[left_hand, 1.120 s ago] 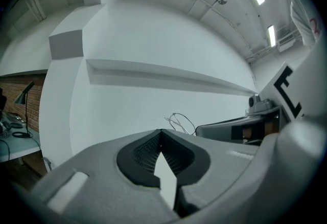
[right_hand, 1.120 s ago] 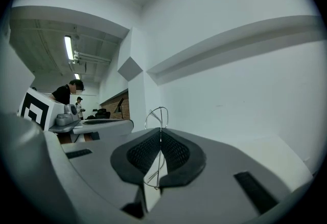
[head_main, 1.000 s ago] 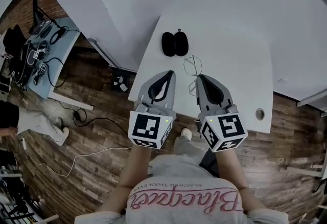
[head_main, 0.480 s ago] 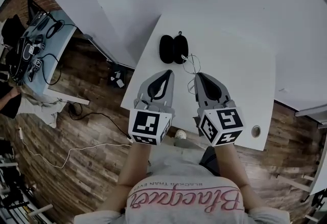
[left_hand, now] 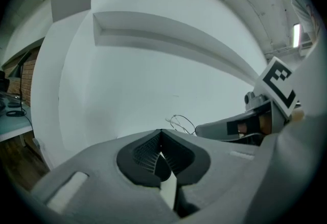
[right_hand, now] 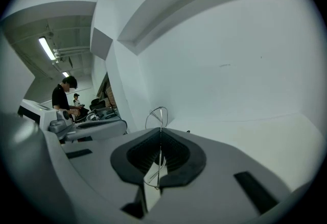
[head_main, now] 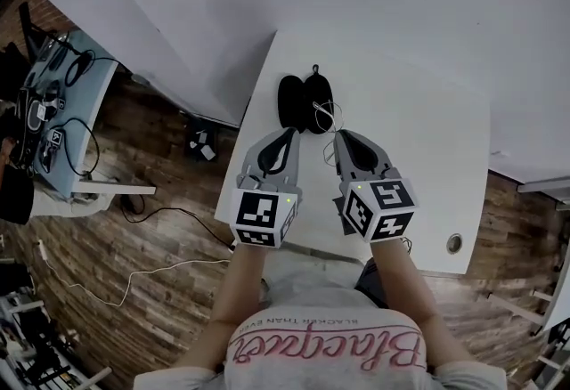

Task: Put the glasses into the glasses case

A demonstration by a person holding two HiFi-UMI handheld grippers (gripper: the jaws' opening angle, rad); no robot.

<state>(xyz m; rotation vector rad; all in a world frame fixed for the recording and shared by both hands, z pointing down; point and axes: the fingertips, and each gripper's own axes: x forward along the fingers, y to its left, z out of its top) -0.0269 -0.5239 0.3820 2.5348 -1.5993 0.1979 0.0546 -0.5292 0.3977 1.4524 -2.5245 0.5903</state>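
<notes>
An open black glasses case (head_main: 303,102) lies on the white table (head_main: 419,139) near its far left corner. Thin wire-framed glasses (head_main: 330,117) hang at the case's right edge, and my right gripper (head_main: 339,137) is shut on them. In the right gripper view the wire runs up between the closed jaws, and a lens loop (right_hand: 158,115) sticks out past my right gripper (right_hand: 160,132). Just short of the case, my left gripper (head_main: 291,132) is shut and holds nothing. The left gripper view shows the left gripper (left_hand: 161,132), the glasses (left_hand: 182,123) beyond it and the right gripper's side (left_hand: 240,128).
A round cable hole (head_main: 454,243) sits near the table's front right corner. A white wall rises behind the table. To the left, over wooden floor, stands a light desk (head_main: 62,85) with cables. People (right_hand: 64,96) stand far off in the right gripper view.
The glasses lay on the table a second ago. My right gripper has since carried them forward and left to the case's edge. The left gripper moved forward with it.
</notes>
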